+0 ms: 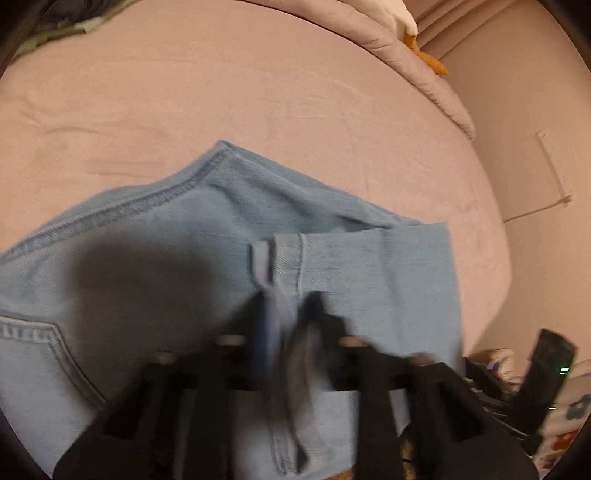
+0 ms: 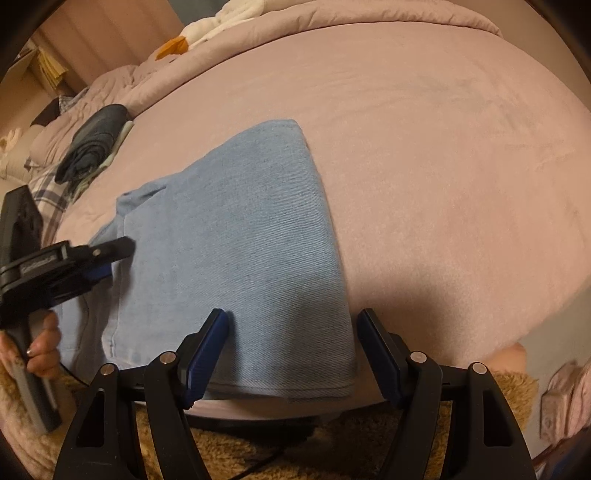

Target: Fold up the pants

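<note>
Light blue denim pants [image 2: 236, 251] lie folded on the pink bed [image 2: 443, 147], near its front edge. In the left wrist view the pants [image 1: 155, 258] show a back pocket and a stitched seam. My left gripper [image 1: 284, 306] is shut on a hem edge of the pants and lifts it slightly; it also shows in the right wrist view [image 2: 122, 247] at the pants' left side. My right gripper [image 2: 293, 321] is open, its jaws wide apart over the near end of the folded pants, holding nothing.
A pile of dark folded clothes [image 2: 92, 147] lies at the bed's left. A rumpled pink duvet [image 2: 332, 22] and a white plush goose [image 2: 207, 33] sit at the back. A shaggy tan rug [image 2: 332, 443] lies below the bed edge.
</note>
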A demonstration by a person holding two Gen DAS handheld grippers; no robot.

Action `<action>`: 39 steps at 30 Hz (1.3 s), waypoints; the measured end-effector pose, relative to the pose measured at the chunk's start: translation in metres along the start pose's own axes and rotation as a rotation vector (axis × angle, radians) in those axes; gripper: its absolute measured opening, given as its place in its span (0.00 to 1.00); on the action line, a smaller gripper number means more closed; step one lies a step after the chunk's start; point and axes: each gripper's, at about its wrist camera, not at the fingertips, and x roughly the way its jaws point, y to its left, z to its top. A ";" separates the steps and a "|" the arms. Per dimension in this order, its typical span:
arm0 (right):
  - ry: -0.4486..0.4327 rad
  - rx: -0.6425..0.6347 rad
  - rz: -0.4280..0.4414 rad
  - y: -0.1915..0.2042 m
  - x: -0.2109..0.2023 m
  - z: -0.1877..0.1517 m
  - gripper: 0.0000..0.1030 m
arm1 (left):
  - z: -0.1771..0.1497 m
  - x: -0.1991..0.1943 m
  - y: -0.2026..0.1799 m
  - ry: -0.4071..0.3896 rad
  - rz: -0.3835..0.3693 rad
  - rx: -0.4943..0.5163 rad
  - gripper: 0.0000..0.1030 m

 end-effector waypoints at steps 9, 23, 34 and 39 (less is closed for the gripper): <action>-0.027 -0.015 0.075 0.009 -0.010 0.003 0.65 | 0.001 -0.052 -0.008 -0.140 0.044 0.108 0.08; -0.003 -0.063 -0.020 0.018 0.014 0.000 0.65 | -0.020 -0.036 0.022 -0.017 0.097 0.014 0.21; -0.049 -0.085 -0.030 0.017 0.009 -0.007 0.65 | -0.084 -0.049 0.011 -0.012 0.042 0.025 0.33; -0.083 -0.092 -0.042 0.016 0.006 -0.014 0.65 | -0.096 -0.050 0.010 -0.058 0.056 0.050 0.33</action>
